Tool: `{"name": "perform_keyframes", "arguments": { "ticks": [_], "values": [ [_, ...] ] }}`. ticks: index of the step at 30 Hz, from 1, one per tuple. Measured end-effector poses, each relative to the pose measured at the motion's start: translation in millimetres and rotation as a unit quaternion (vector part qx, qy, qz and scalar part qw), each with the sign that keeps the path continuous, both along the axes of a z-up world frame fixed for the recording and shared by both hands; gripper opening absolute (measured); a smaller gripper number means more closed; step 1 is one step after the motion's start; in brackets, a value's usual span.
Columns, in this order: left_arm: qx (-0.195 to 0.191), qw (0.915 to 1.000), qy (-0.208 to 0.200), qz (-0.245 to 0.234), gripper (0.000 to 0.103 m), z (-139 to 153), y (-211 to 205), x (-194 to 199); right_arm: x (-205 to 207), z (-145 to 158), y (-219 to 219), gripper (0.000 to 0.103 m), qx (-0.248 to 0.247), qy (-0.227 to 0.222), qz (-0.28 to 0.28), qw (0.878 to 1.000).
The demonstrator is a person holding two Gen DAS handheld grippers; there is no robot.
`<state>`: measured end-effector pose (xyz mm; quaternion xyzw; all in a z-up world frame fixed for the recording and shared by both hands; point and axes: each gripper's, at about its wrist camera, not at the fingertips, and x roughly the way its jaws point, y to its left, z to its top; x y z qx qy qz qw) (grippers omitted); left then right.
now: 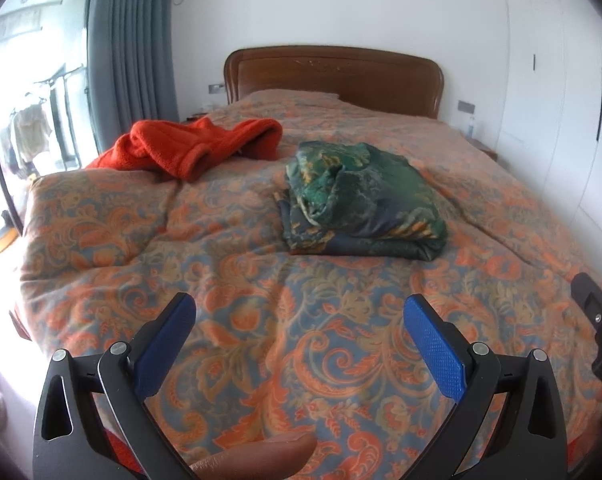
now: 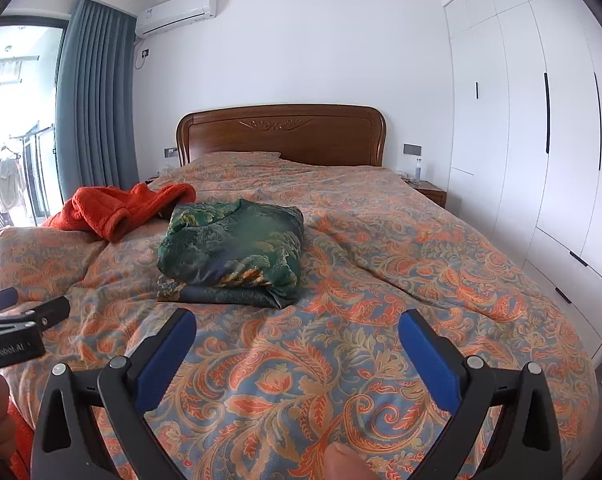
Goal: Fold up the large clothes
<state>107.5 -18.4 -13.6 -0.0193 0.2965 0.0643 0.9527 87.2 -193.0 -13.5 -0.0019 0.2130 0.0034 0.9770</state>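
Folded green garment [image 1: 365, 200] on bedspread [image 1: 261, 340], well ahead of both hand-held grippers [image 1: 299, 316] [image 2: 297, 330], fingers apart, holding nothing.

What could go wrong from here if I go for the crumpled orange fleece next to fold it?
1. The crumpled orange fleece garment lies near the bed's left edge; dragging it might slide it off.
2. The folded green patterned garment sits close beside it, so a wide sweep could knock that fold loose.
3. The soft, rumpled orange paisley quilt could get pinched along with the fleece by the open left hand-held gripper or right hand-held gripper.
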Motion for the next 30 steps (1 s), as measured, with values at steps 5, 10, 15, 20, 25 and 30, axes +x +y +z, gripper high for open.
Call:
{"name": "perform_keyframes", "arguments": {
  "ticks": [5, 10, 15, 20, 25, 30],
  "values": [
    [0.013, 0.9997, 0.007, -0.018, 0.103, 1.8, -5.7, -3.5, -1.2, 0.5, 6.1, 0.103, -0.011, 0.004, 0.011, 1.000],
    [0.018, 0.9997, 0.005, -0.019, 0.103, 6.7, -6.5, -5.7, -0.4, 1.8, 10.5, 0.103, -0.013, 0.015, 0.022, 1.000],
    [0.027, 0.9994, 0.007, -0.020, 0.103, 10.0, -8.2, -5.5, 0.4, 6.1, 17.6, 0.103, -0.025, 0.028, 0.031, 0.999],
    [0.023, 0.9995, 0.007, -0.020, 0.103, 14.4, -7.8, -6.3, 0.5, 10.2, 23.7, 0.103, -0.045, 0.039, 0.028, 0.998],
    [0.025, 0.9995, 0.002, -0.021, 0.103, 19.1, -7.7, -5.9, 6.9, 13.9, 26.5, 0.103, -0.048, 0.070, 0.024, 0.996],
    [0.034, 0.9991, -0.001, -0.025, 0.103, 20.1, -10.3, -2.9, 11.0, 13.6, 29.0, 0.103, -0.047, 0.083, 0.019, 0.995]
  ]
}}
